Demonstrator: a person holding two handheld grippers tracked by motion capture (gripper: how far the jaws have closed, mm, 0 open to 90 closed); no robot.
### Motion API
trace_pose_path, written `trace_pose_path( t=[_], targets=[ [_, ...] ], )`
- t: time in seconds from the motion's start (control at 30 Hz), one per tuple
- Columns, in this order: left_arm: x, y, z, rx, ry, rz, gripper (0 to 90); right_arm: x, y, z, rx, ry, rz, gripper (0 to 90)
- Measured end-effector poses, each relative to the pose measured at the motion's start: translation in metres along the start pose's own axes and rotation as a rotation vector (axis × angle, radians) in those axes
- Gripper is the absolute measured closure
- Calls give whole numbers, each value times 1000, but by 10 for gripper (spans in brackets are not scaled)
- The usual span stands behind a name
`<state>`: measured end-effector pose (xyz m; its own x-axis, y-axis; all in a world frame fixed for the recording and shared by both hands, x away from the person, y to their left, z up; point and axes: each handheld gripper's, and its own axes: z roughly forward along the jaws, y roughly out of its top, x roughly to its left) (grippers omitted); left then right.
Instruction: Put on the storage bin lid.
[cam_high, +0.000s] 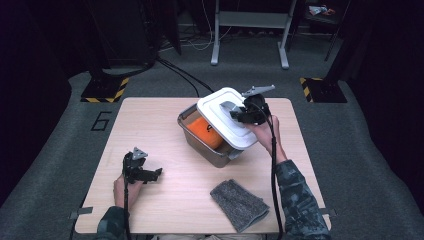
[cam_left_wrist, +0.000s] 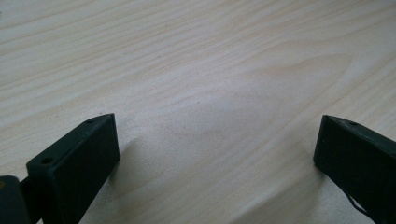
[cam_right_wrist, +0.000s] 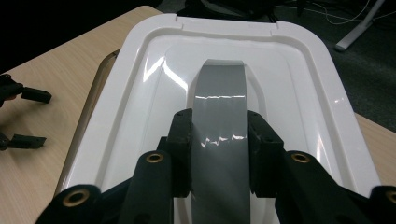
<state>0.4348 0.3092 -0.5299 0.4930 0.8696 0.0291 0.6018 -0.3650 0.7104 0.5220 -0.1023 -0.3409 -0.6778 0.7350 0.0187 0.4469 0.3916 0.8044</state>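
A clear plastic bin (cam_high: 200, 141) stands at the middle back of the wooden table (cam_high: 165, 200) with an orange thing (cam_high: 205, 131) inside. Over the bin's right part lies a white lid (cam_high: 225, 116) (cam_right_wrist: 140, 84), shifted so the left part stays uncovered. My right gripper (cam_high: 243, 112) (cam_right_wrist: 219, 135) is shut on the lid's grey arched handle (cam_right_wrist: 219, 107), both pads pressing its sides. My left gripper (cam_high: 150, 174) (cam_left_wrist: 217, 149) rests low over the bare tabletop at the front left, jaws wide open, nothing between them.
A grey folded cloth (cam_high: 238, 204) lies near the table's front edge, right of centre. Beyond the table are dark floor, cables and a white stand's legs (cam_high: 250, 35). The left gripper (cam_right_wrist: 23, 116) shows far off in the right gripper view.
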Motion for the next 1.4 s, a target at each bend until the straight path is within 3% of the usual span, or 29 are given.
trace_pose_path(
  t=[0.37,0.6,1.4],
  targets=[
    [-1,0,0,-6,-1,-11,0,18,0,32,42,62,-24,665],
    [-1,0,0,-7,-1,-13,0,26,0,50,62,71,-50,665],
    [-1,0,0,-7,-1,-12,0,41,0,68,95,73,-108,661]
  ],
)
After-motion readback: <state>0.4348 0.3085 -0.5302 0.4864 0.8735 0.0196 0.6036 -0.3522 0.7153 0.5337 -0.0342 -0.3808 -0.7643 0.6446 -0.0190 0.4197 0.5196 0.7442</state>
